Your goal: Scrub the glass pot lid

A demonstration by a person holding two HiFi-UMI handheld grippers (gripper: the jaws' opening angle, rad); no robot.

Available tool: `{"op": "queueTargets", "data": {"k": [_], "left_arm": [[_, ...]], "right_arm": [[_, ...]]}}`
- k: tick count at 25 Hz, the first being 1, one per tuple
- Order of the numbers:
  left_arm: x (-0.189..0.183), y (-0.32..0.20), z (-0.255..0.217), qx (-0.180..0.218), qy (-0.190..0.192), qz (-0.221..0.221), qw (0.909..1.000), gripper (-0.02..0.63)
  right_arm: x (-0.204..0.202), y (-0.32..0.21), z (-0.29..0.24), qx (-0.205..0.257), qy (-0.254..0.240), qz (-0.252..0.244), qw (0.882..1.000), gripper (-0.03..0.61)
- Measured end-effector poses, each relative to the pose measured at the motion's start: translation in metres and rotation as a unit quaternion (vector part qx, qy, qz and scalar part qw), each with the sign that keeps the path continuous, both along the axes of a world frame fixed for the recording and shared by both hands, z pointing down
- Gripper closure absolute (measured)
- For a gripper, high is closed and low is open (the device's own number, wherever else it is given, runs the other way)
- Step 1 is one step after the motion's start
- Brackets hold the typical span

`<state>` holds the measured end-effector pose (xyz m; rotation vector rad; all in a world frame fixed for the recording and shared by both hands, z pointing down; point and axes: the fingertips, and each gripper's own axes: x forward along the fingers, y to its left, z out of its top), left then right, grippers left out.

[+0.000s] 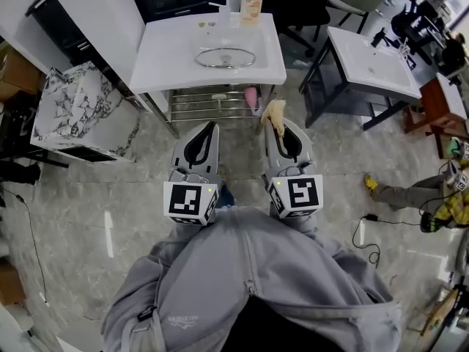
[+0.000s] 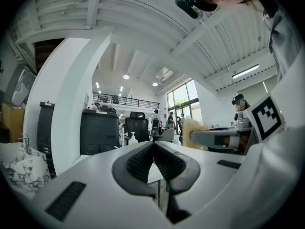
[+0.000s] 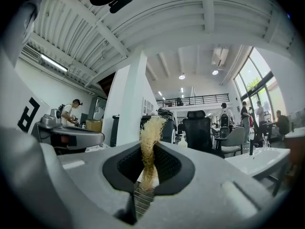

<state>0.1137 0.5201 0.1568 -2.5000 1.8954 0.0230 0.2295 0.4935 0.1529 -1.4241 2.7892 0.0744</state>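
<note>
The glass pot lid, with a metal rim, lies in the basin of the white sink at the top of the head view. Both grippers are held side by side in front of the sink, well short of the lid. My left gripper is shut with nothing between its pads. My right gripper is shut on a tan fibrous scrubber, which sticks out past its jaws. The left gripper view looks out level, so it shows neither lid nor sink.
A soap bottle stands at the sink's back edge. A wire rack with a pink item sits under the sink. A second sink on a dark frame stands to the right, a marble-patterned box to the left. Cables lie on the floor.
</note>
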Motion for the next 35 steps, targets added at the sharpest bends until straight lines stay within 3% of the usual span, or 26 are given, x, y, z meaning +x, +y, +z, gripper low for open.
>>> {"op": "queueTargets", "data": {"k": [20, 35], "left_arm": [[-0.067, -0.181, 0.018, -0.036, 0.005, 0.044, 0.9984, 0.606], [-0.105, -0.258, 0.038, -0.051, 0.009, 0.077, 0.9956, 0.606]], "right_arm": [[-0.069, -0.172, 0.021, -0.035, 0.018, 0.037, 0.999, 0.546], [-0.108, -0.241, 0.037, -0.052, 0.020, 0.064, 0.996, 0.546]]}}
